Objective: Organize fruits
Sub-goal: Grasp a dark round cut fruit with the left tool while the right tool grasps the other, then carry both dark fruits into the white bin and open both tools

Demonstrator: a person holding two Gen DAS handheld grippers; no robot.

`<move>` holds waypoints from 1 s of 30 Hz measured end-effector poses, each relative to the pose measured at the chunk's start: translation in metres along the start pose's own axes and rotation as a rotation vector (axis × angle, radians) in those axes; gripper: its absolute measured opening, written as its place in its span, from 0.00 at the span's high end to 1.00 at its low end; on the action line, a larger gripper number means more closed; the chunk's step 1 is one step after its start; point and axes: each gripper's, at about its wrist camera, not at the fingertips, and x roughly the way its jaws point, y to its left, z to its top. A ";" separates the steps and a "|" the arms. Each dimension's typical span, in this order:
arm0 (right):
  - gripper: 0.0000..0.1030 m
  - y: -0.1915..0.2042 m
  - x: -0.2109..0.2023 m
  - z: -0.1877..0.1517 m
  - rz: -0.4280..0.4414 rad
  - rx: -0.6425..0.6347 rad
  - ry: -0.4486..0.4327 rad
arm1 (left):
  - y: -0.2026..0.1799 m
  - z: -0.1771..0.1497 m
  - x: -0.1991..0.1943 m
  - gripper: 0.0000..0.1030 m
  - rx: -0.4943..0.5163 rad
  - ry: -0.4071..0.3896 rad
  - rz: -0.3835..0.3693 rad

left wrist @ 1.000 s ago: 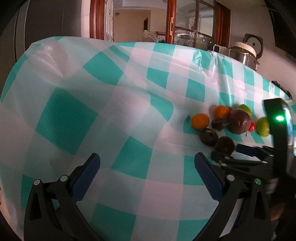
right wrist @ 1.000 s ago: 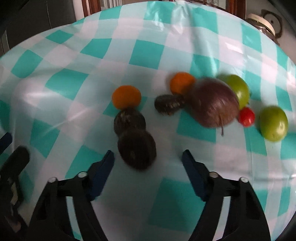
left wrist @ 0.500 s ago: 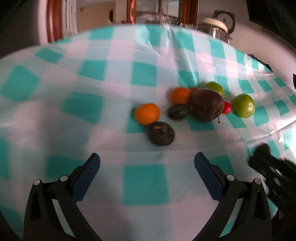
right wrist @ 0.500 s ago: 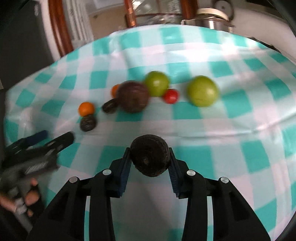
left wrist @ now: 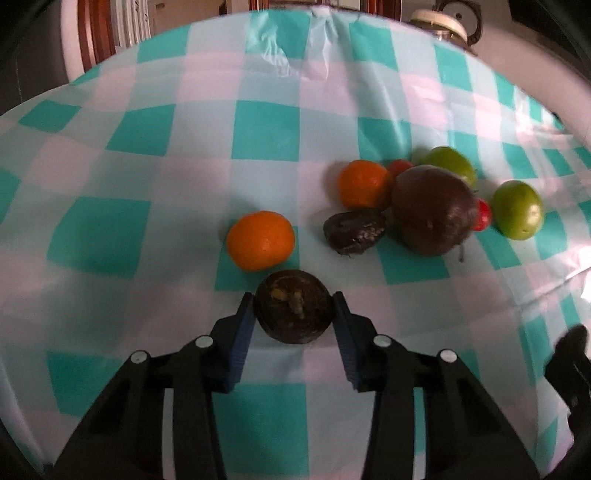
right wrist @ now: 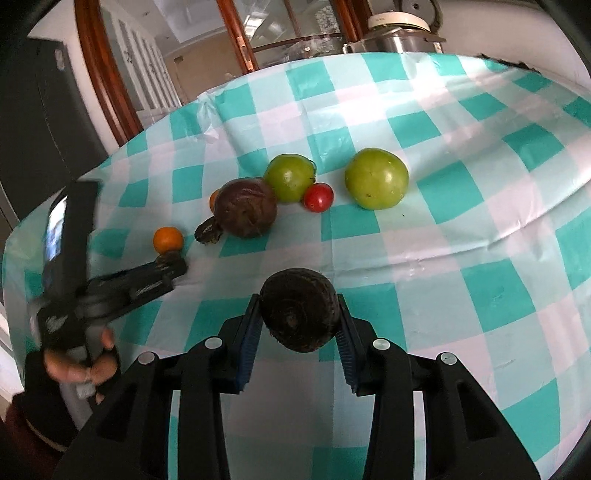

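Observation:
My left gripper is closing on a dark round fruit that rests on the checked cloth, with both pads against its sides. An orange lies just beyond it. My right gripper is shut on a second dark round fruit, held slightly above the cloth. In the right wrist view the left gripper sits low at the left, by the orange. Behind lie a wrinkled dark fruit, a large purple fruit, another orange and two green fruits.
A small red tomato lies between the green fruits, and another red one behind the purple fruit. A rice cooker stands past the table's far edge. A person's gloved hand holds the left gripper. Wrinkled cloth spreads to the right.
The left gripper moved in over the dark round fruit near the orange and its wide jaws came together on it. The right gripper took the other dark fruit and carried it away to the right.

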 end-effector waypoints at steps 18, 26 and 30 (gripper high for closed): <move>0.62 -0.018 0.005 0.000 0.080 0.096 -0.006 | -0.002 -0.077 -0.083 0.59 -0.071 -0.133 -0.176; 0.62 -0.024 0.009 0.002 0.112 0.133 0.000 | 0.003 -0.075 -0.070 0.59 -0.092 -0.103 -0.168; 0.62 -0.024 0.010 0.003 0.107 0.138 0.008 | 0.004 -0.074 -0.068 0.59 -0.095 -0.089 -0.175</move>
